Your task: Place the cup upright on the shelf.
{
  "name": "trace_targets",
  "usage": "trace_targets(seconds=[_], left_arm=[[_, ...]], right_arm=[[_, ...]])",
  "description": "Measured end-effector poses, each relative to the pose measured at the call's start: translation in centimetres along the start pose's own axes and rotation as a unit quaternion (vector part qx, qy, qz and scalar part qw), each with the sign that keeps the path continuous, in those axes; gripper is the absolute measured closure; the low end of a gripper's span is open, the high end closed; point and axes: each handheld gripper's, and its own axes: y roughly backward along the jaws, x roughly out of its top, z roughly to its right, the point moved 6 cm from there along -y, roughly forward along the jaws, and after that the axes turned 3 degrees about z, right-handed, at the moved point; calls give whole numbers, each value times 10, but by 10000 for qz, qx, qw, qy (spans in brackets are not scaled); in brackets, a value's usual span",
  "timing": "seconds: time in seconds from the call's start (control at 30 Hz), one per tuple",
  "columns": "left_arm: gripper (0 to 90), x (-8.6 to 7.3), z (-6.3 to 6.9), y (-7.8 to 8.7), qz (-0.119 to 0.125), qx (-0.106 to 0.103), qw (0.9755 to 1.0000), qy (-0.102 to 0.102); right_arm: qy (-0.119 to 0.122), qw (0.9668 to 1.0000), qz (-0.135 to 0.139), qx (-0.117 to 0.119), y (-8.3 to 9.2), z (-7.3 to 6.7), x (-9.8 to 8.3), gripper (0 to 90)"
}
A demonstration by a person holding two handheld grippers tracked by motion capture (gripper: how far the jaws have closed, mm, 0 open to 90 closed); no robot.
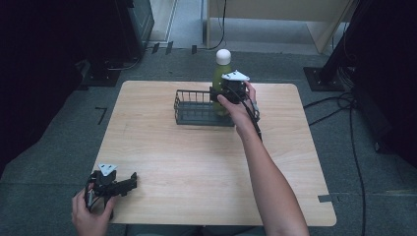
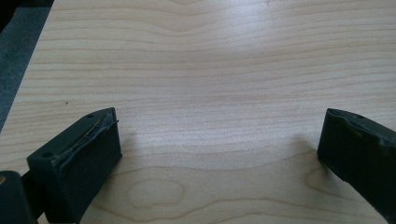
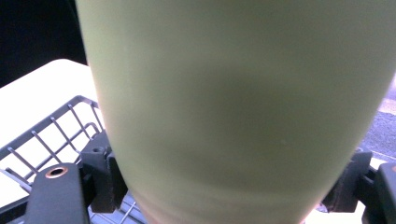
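A green bottle (image 1: 221, 73) with a white cap stands upright over the right end of a dark wire basket (image 1: 193, 107) at the far middle of the table. My right gripper (image 1: 227, 93) is shut on the bottle's body. In the right gripper view the green bottle (image 3: 233, 107) sits tight between the two black pads (image 3: 105, 182), with the basket's wires (image 3: 51, 130) below at the left. My left gripper (image 1: 118, 186) rests at the table's near left corner, open. In the left gripper view its fingers (image 2: 79, 158) stand wide apart over bare wood.
The wooden table (image 1: 196, 162) has a broad bare stretch between the basket and the near edge. Grey carpet, cables (image 1: 354, 142) at the right and dark stands (image 1: 319, 78) surround the table.
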Motion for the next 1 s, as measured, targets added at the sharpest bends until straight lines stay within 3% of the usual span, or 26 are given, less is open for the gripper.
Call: trace_targets(seconds=[0.37, 1.0], left_arm=[[0, 0, 0, 0, 1, 1, 10000, 0], [0, 0, 0, 0, 0, 0, 10000, 1]], right_arm=[[-101, 9999, 84, 83, 1, 5, -5, 196], [9, 9999, -22, 129, 10, 3, -8, 171]])
